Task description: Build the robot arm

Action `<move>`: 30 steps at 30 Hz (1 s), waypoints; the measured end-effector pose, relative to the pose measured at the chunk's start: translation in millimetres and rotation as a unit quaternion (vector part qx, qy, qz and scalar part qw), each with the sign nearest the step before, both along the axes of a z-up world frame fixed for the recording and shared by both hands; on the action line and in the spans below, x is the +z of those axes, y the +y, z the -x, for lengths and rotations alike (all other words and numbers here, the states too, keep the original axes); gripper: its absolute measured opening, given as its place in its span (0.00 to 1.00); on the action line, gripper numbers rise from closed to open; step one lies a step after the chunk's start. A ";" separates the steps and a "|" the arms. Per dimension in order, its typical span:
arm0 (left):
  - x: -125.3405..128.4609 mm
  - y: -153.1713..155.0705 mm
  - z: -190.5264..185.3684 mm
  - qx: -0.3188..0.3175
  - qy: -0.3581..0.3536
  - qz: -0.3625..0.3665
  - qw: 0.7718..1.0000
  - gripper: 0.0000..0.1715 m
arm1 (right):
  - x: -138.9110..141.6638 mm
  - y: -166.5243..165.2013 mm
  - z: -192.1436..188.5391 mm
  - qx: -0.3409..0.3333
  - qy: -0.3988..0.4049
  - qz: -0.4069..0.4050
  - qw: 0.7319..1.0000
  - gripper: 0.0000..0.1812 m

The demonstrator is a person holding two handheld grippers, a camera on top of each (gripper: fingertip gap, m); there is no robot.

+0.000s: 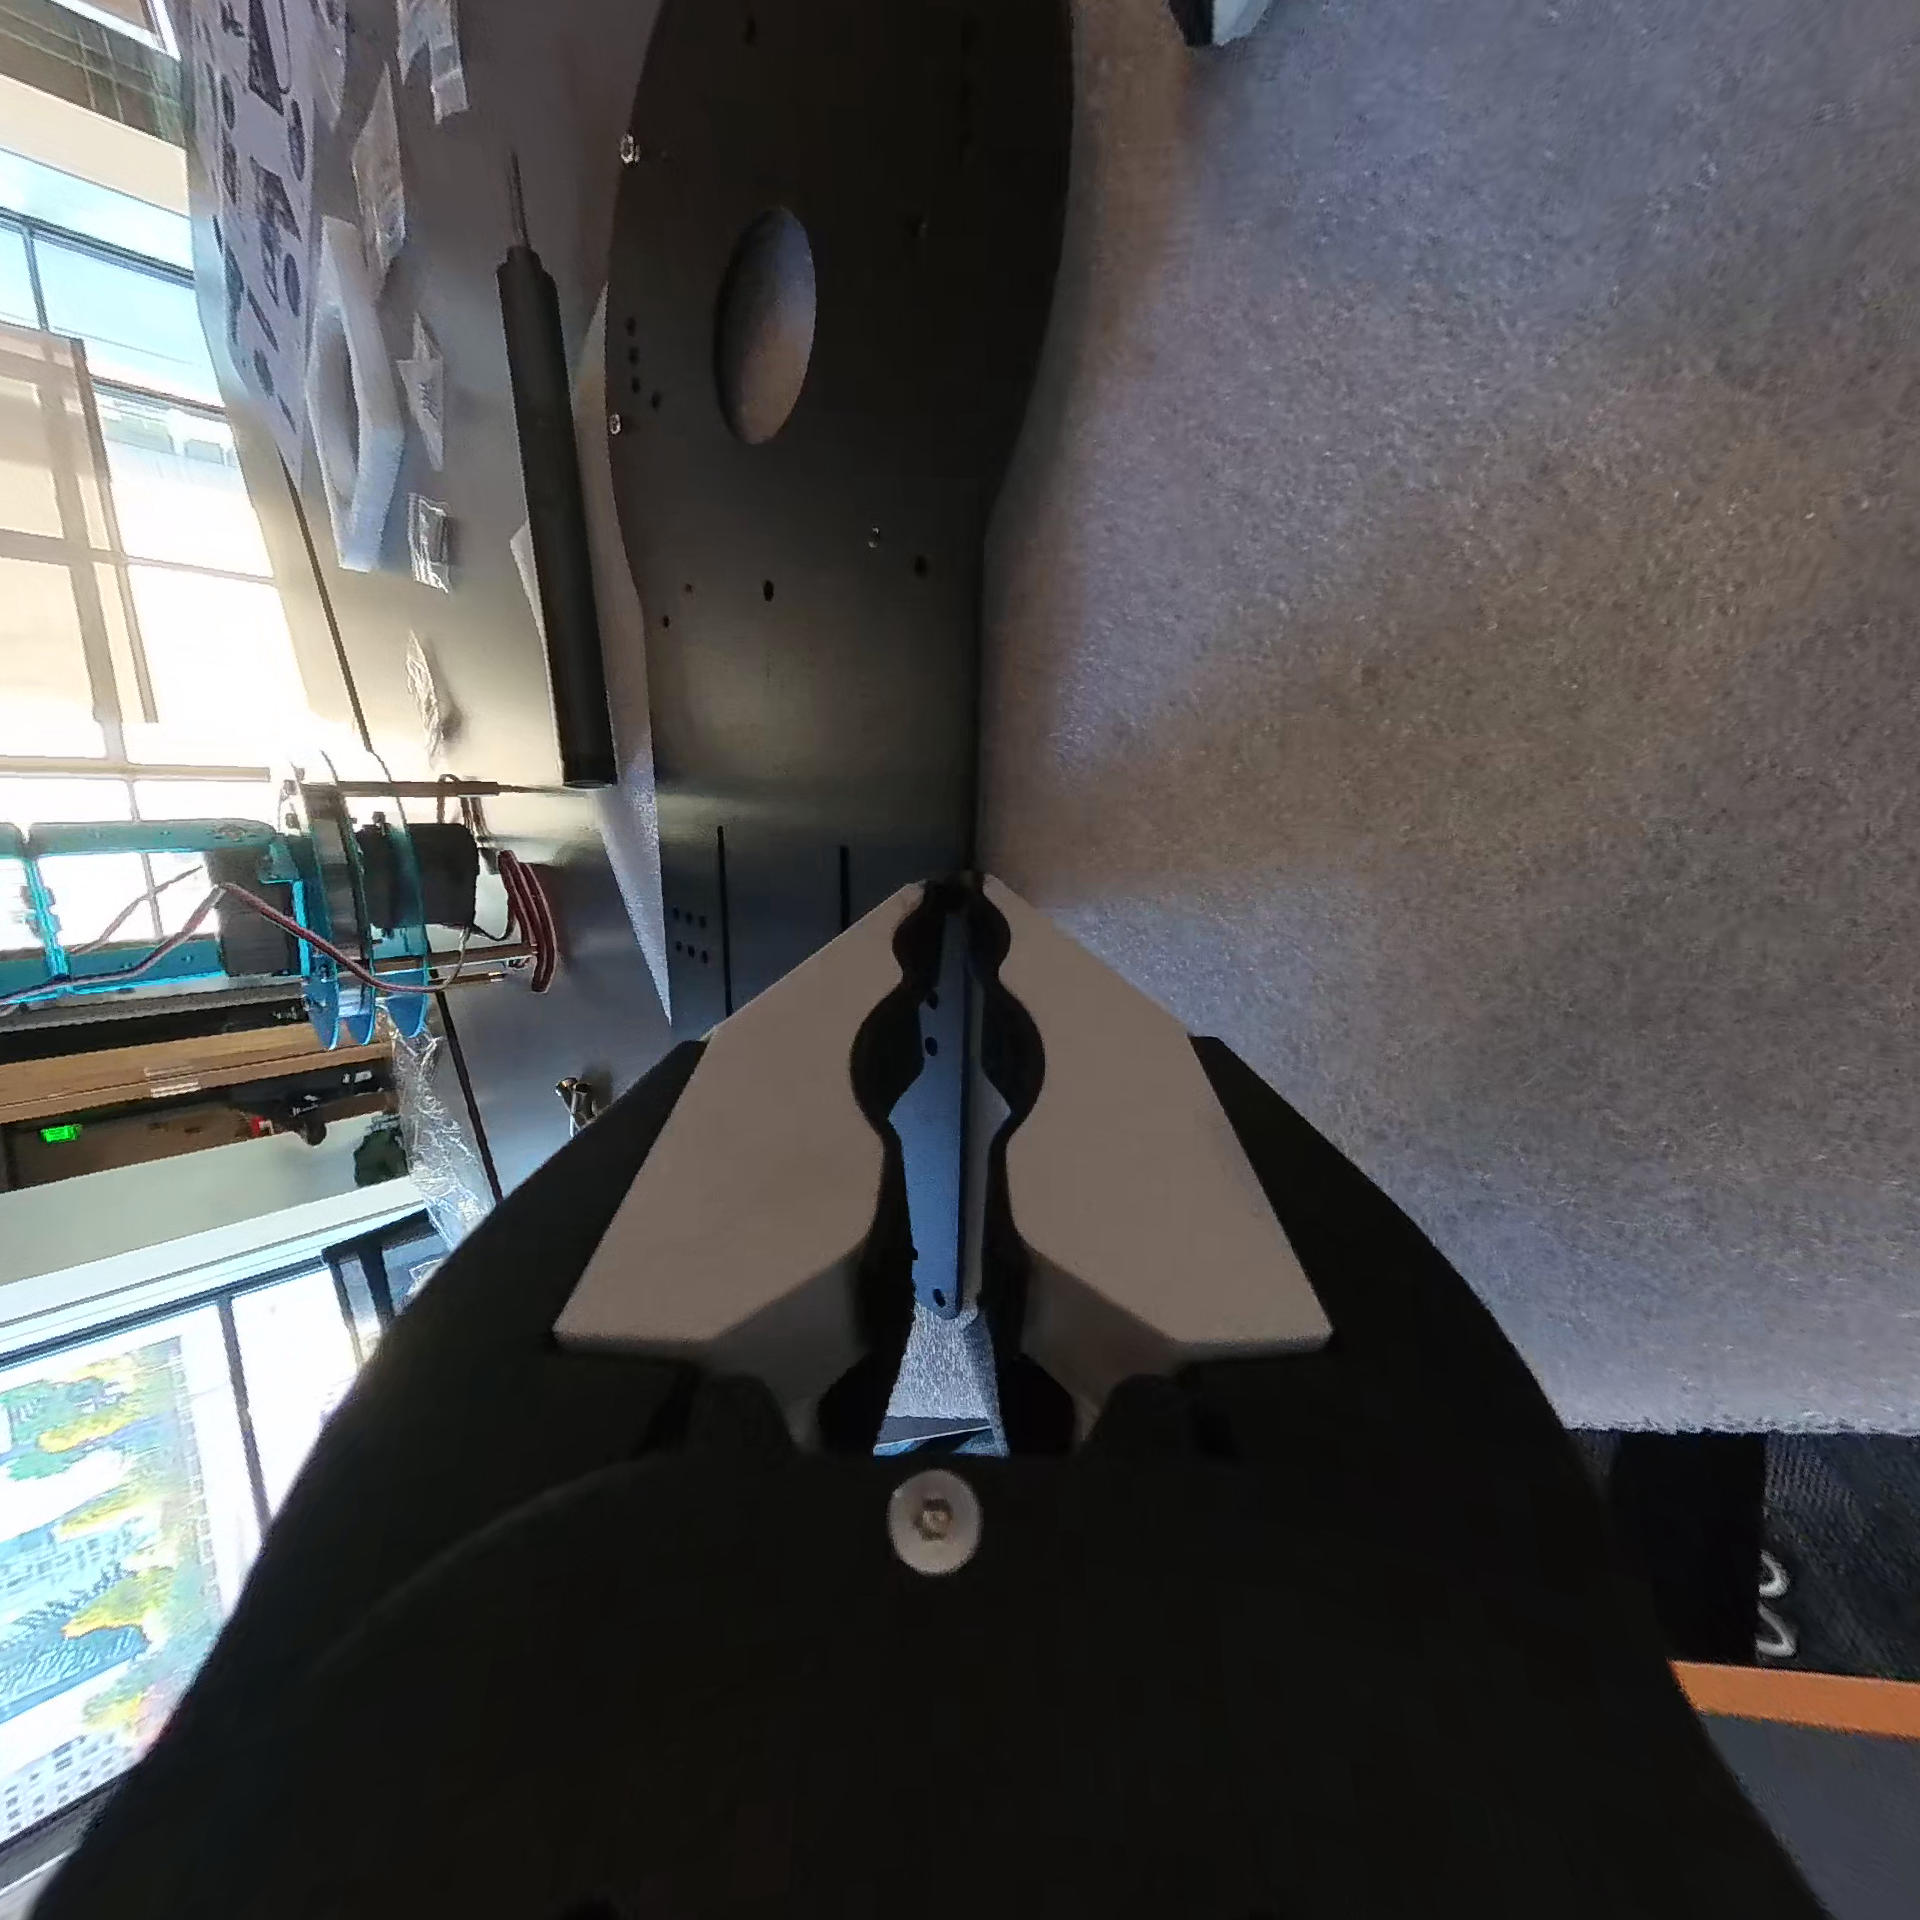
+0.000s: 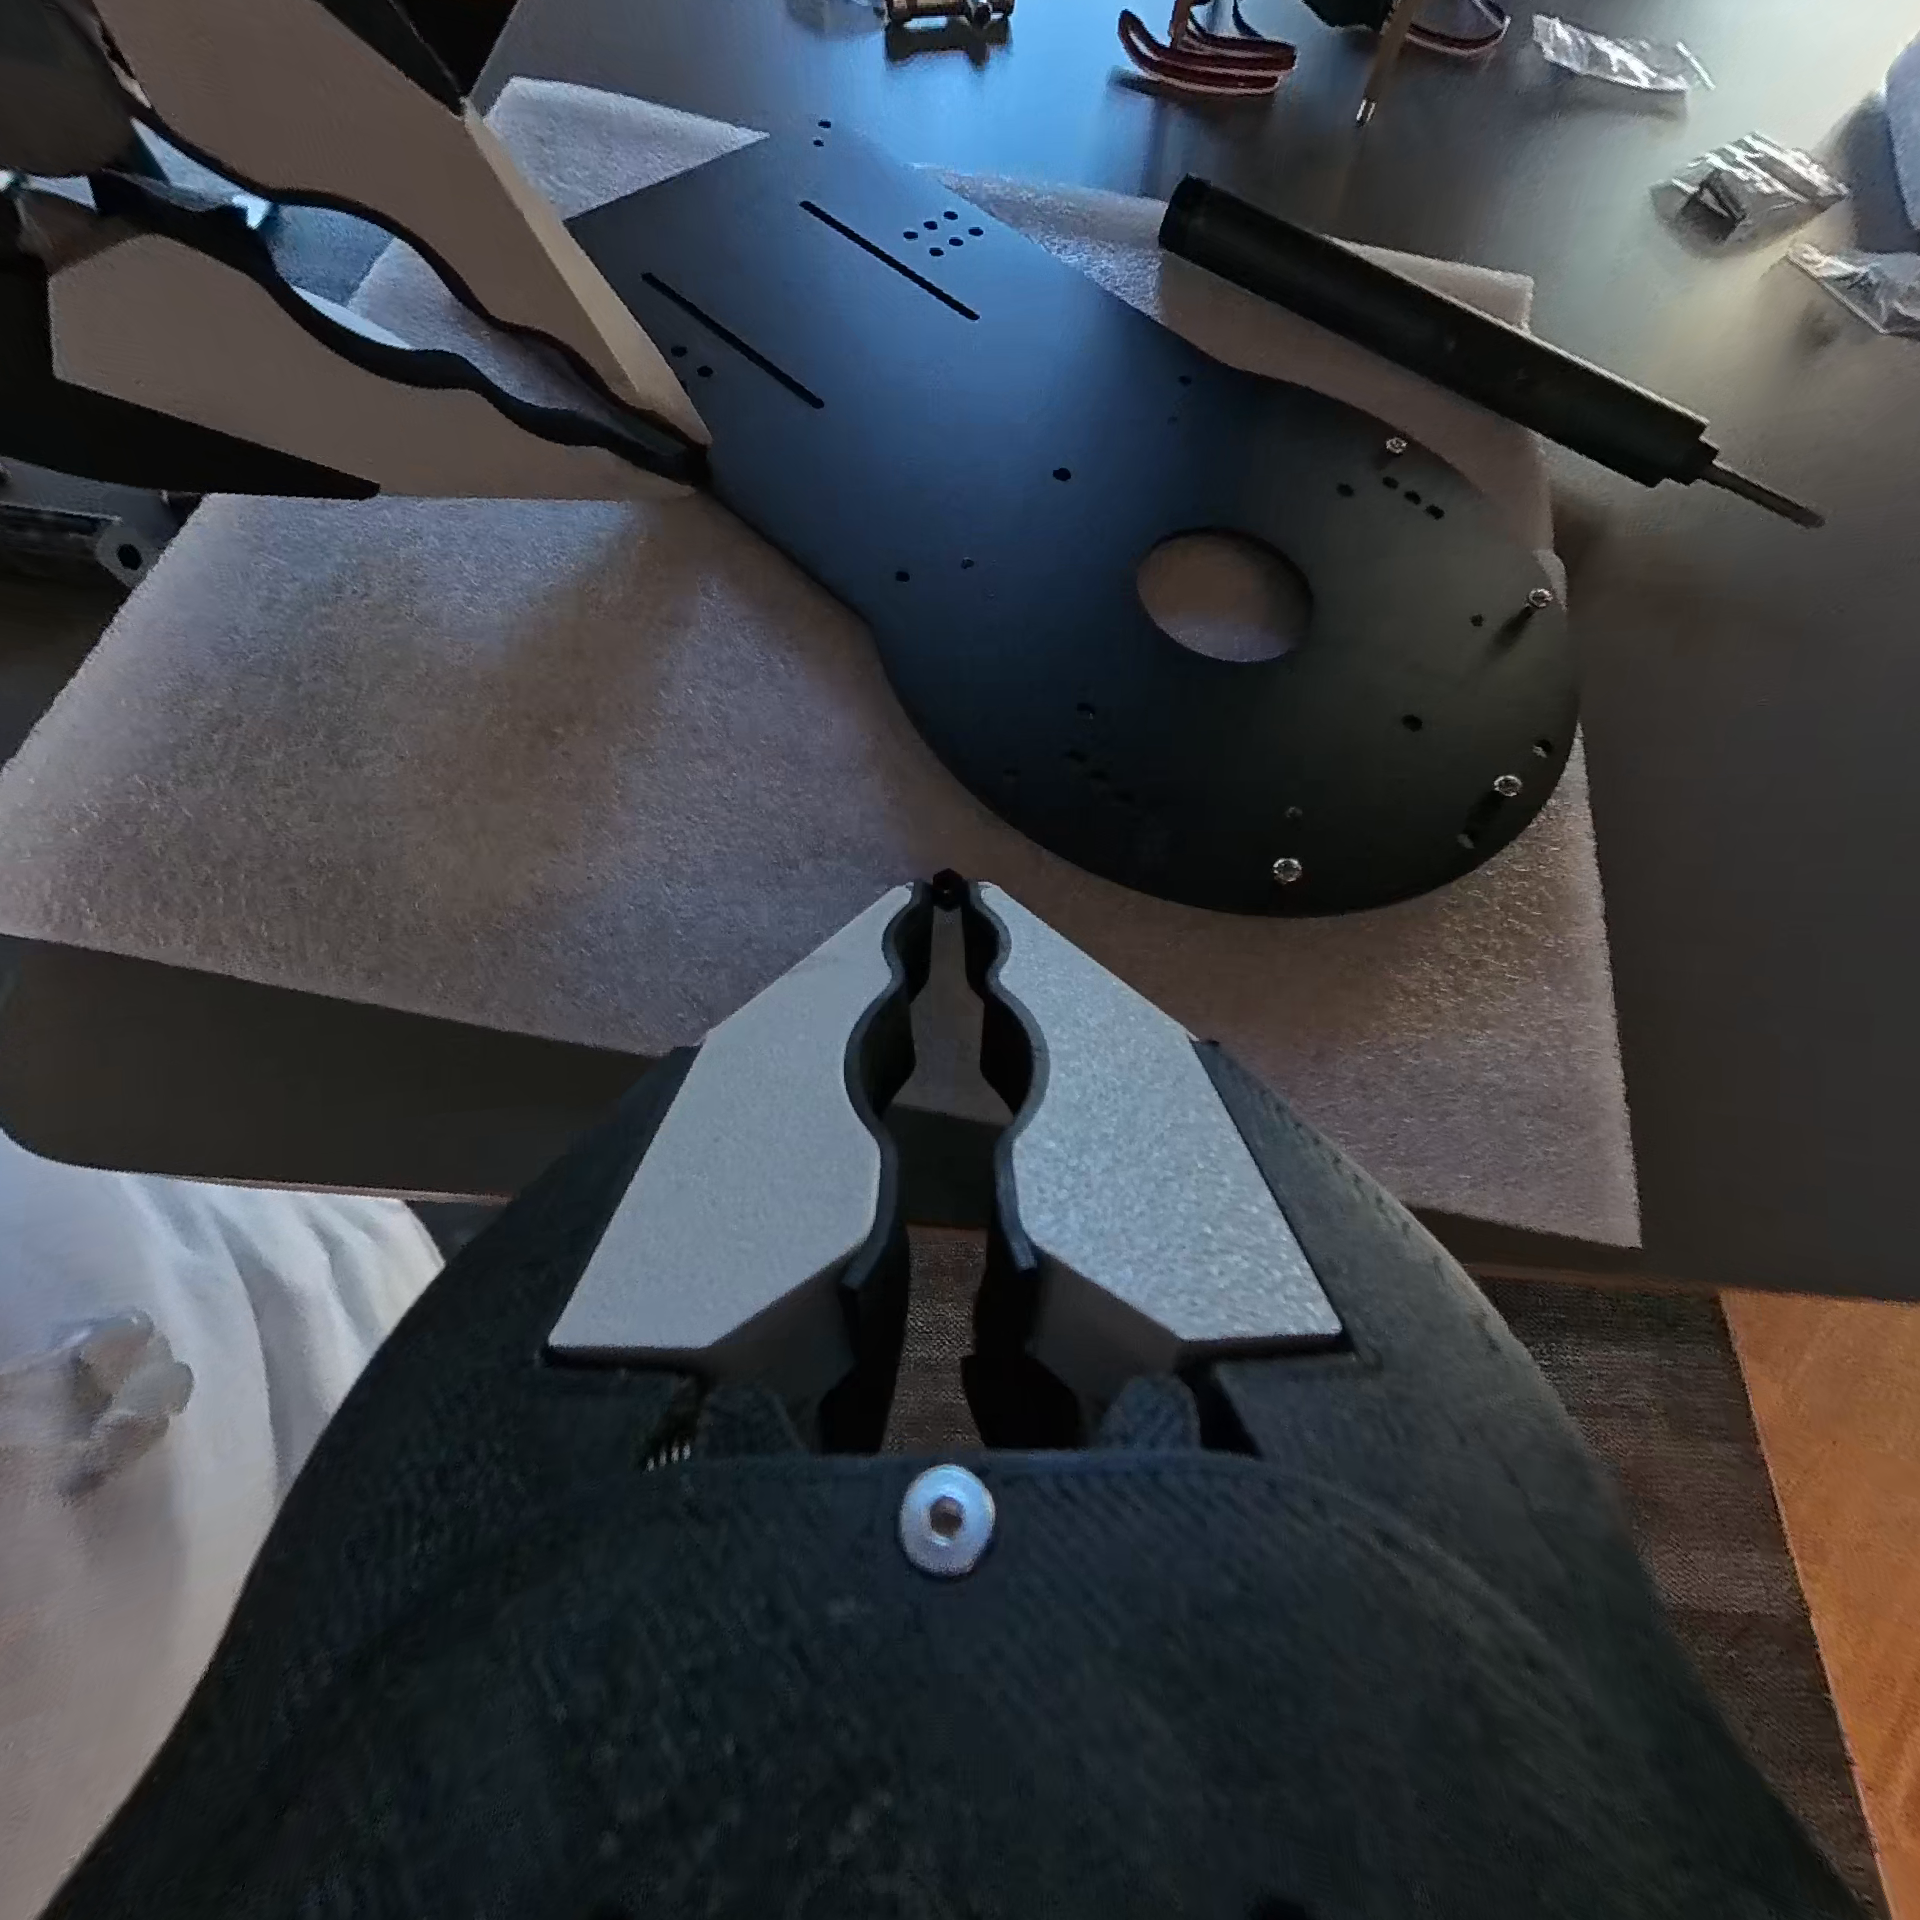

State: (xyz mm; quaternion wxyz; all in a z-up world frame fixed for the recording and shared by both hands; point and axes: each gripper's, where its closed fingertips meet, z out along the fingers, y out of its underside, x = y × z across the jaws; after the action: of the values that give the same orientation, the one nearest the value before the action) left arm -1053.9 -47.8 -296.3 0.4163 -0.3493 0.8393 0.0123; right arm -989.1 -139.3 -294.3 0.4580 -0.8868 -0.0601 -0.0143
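Note:
A long black plate (image 1: 821, 644) with a round hole, slots and many small holes lies on a grey foam sheet (image 1: 1455, 727). My left gripper (image 1: 951, 891) is shut on the plate's narrow end, with the plate's edge running between the jaws. In the right wrist view the left gripper (image 2: 688, 457) clamps the plate (image 2: 1039, 499) at the upper left. My right gripper (image 2: 948, 902) is shut on a small black fastener (image 2: 948, 883) at its tips. It is held just above the foam sheet (image 2: 468, 748), near the plate's round end, where silver screws (image 2: 1288, 869) stand.
A black screwdriver (image 2: 1434, 332) lies past the plate on the dark table. Small bags of hardware (image 2: 1745, 192) and red wires (image 2: 1205, 52) lie farther back. A teal chassis with a motor (image 1: 343, 914) and a white foam tray (image 1: 353, 416) stand beyond. A person's white clothing (image 2: 156, 1455) is at the lower left. My right fingertips sit around 12 cm from my left ones.

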 end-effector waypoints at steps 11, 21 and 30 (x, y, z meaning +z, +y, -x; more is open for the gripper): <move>4.8 6.8 2.1 0.013 -0.015 0.015 1.000 0.01 | -0.9 1.6 0.0 0.000 0.018 0.004 1.000 0.02; 10.8 20.1 36.9 0.041 0.003 0.123 0.992 0.23 | -2.1 1.4 1.0 0.006 0.034 0.002 0.999 0.02; 24.5 79.6 62.4 0.089 0.070 0.269 0.956 0.26 | -2.2 1.1 1.3 0.015 0.041 0.004 0.999 0.02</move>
State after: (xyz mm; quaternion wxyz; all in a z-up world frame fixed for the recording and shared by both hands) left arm -1116.4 31.8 -271.8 0.2446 -0.5200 0.8040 -0.1530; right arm -990.4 -138.2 -296.5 0.4566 -0.8875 -0.0548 0.0298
